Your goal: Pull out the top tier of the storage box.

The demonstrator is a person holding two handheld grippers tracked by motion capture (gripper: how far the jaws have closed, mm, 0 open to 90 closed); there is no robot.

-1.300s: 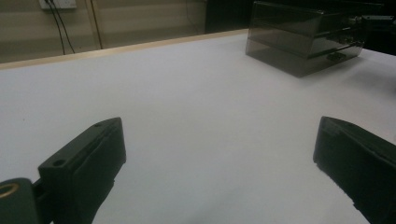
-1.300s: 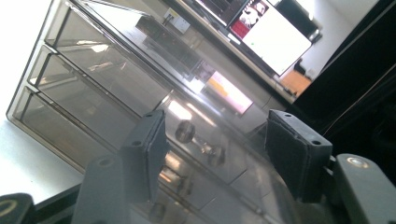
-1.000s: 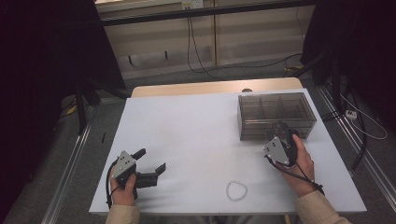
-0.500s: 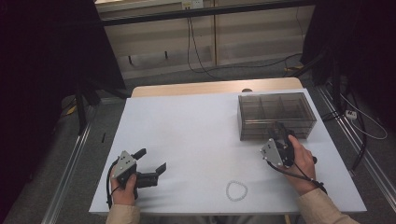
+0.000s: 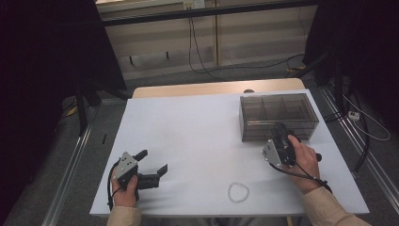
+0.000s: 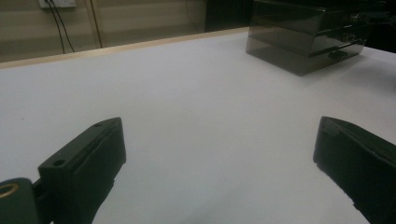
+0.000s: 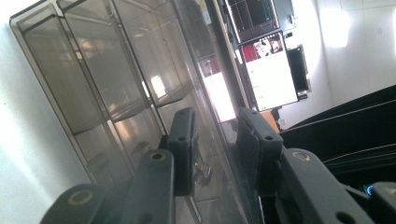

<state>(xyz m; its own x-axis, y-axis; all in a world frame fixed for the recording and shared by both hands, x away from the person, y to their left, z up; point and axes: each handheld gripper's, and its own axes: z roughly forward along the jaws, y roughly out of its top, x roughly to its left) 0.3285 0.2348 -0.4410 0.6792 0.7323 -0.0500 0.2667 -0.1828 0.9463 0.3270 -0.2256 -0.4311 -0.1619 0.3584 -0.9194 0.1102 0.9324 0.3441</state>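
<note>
1. The right tongs (image 5: 281, 133) are at the front face of the smoky transparent plastic drawer box (image 5: 278, 114), turned on their side; in the right gripper view their jaws (image 7: 215, 140) stand narrowed but not closed, with a small gap between them, and a little metal drawer pull (image 7: 201, 171) sits just below and beside the left jaw, not yet pinched
2. The left tongs (image 5: 151, 165) rest on the white counter (image 5: 188, 136) near its front left corner, jaws spread wide and holding nothing; the left gripper view looks across bare counter toward the box, well apart
3. A small white bead bracelet (image 5: 238, 192) lies on the counter near the front edge, between the two hands and touched by neither
4. The step in hand appears to be lining up on a drawer pull in order to open a drawer
5. The next move likely calls for shifting the right jaws so they straddle the pull, closing on it, then drawing straight back toward the person; the light box might slide, so the left tongs may need to brace it
</note>
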